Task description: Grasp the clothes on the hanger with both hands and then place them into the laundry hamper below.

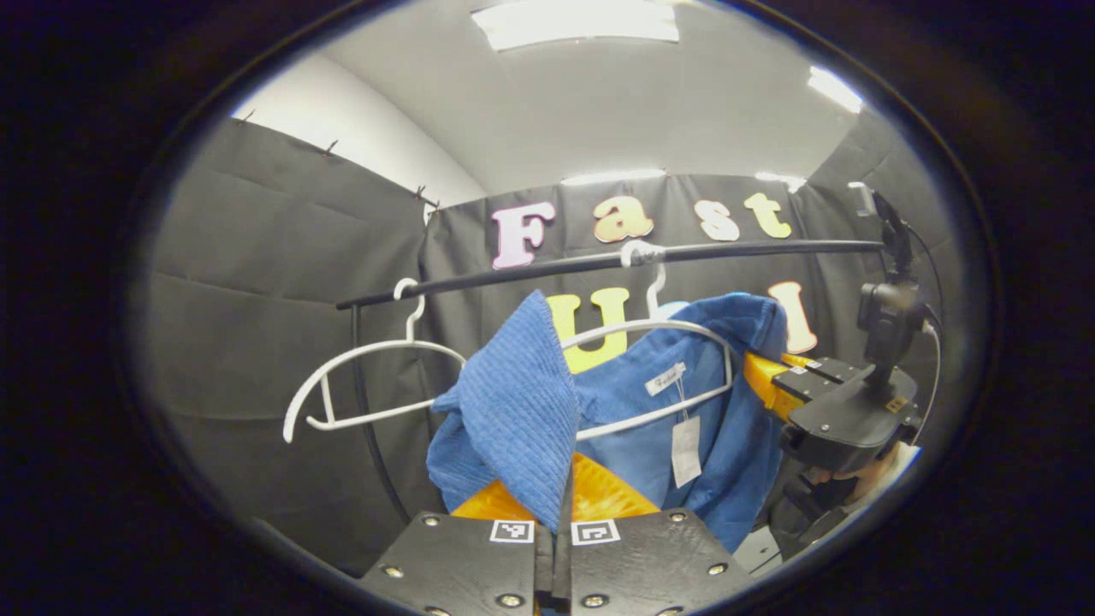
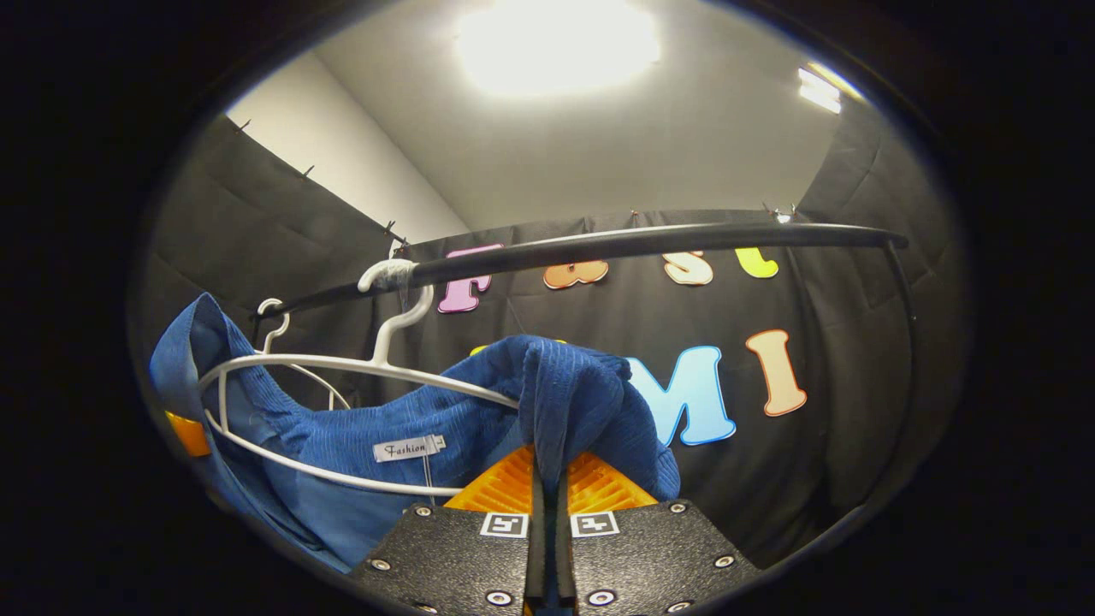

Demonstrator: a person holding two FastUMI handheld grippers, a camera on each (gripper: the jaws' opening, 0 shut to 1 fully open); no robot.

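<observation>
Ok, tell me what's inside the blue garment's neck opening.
Inside the blue garment the white hanger shows, with a neck label and a hang tag. The hanger's shoulder ends are covered by fabric pinched in each gripper.

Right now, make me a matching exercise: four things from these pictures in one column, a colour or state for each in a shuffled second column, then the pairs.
1. shirt
2. empty hanger
3. rail
4. left gripper

a. black, running across above the hangers
b. shut on a fold of cloth
c. white, hanging with nothing on it
d. blue, ribbed, partly pulled off its hanger

Pairs: 1-d, 2-c, 3-a, 4-b
</observation>
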